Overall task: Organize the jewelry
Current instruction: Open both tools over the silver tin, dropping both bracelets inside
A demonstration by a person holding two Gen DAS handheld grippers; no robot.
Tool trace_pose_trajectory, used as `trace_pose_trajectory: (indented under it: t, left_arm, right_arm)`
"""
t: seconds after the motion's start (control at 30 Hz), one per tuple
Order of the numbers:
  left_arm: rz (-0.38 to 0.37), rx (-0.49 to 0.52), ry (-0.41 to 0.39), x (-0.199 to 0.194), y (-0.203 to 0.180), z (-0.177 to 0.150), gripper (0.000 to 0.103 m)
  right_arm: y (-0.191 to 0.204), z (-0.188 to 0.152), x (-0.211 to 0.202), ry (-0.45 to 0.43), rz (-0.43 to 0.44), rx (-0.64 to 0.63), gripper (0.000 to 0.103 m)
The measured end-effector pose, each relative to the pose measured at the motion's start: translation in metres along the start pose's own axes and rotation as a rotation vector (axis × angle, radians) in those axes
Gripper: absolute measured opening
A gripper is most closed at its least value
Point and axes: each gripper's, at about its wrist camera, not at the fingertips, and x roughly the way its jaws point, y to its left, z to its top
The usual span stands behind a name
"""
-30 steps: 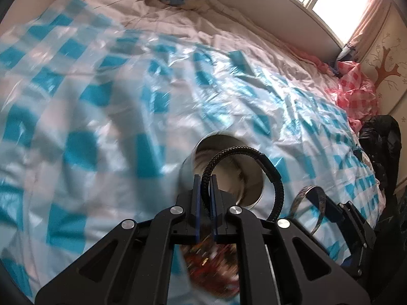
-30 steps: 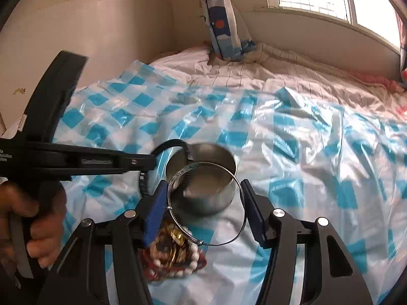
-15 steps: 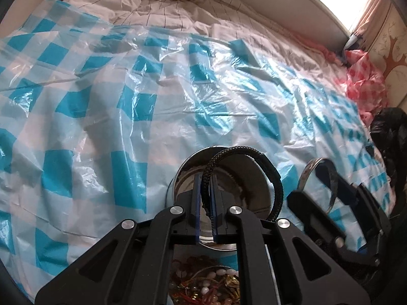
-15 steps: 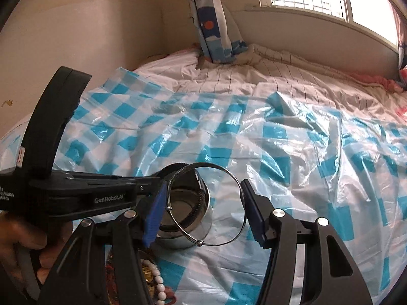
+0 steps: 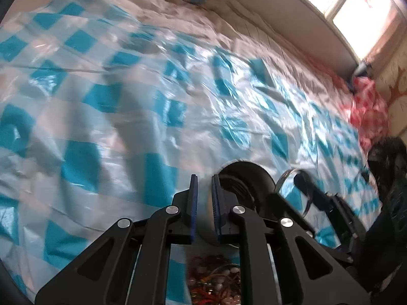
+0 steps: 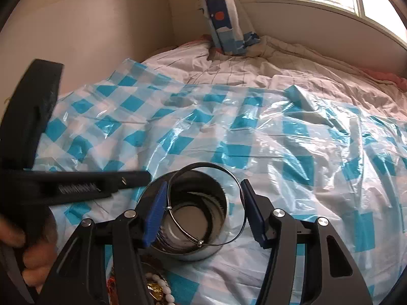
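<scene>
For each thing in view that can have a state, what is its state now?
left gripper: open, holds nothing
right gripper: holds the wire bangle
wire bangle: above the tin
black braided bracelet: lies inside the tin
tin: upright, no lid
jewelry pile: loose on the sheet

One metal tin (image 6: 193, 218), one wire bangle (image 6: 208, 203), one black cord bracelet (image 6: 203, 198) (inside the tin), one tangled jewelry heap (image 5: 216, 282), two grippers.

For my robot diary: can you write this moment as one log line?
left tongs: open, empty | black braided bracelet: in steel cup | right tongs: hold wire bangle over cup
</scene>
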Motion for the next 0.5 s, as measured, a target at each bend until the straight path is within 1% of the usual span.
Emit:
trace_pose_trajectory:
  t: [0.1, 0.17, 0.23, 0.27, 0.3, 0.37, 0.5]
  left_arm:
    - [0.011, -0.045, -0.028, -0.007, 0.015, 0.003, 0.012]
    - [0.010, -0.064, -0.030, -0.009, 0.021, 0.003, 0.014]
    - [0.018, -0.064, -0.028, -0.009, 0.023, 0.002, 0.023]
    - [0.022, -0.063, -0.025, -0.009, 0.024, 0.002, 0.025]
    - [0.024, -0.059, -0.023, -0.008, 0.023, 0.001, 0.029]
    - [0.024, -0.047, -0.019, -0.008, 0.019, 0.000, 0.030]
    - [0.036, -0.006, -0.027, -0.012, 0.009, -0.004, 0.035]
  right_arm:
    - [0.009, 0.001, 0.008, 0.010, 0.012, -0.020, 0.057]
    - [0.015, 0.000, 0.015, 0.022, 0.020, -0.032, 0.057]
    - [0.021, -0.001, 0.025, 0.055, 0.026, -0.049, 0.058]
    - [0.023, -0.002, 0.029, 0.071, 0.021, -0.058, 0.063]
    - [0.025, -0.004, 0.032, 0.082, 0.009, -0.066, 0.065]
    - [0.026, -0.004, 0.031, 0.076, -0.005, -0.072, 0.067]
    - [0.025, 0.002, 0.015, 0.024, -0.028, -0.074, 0.072]
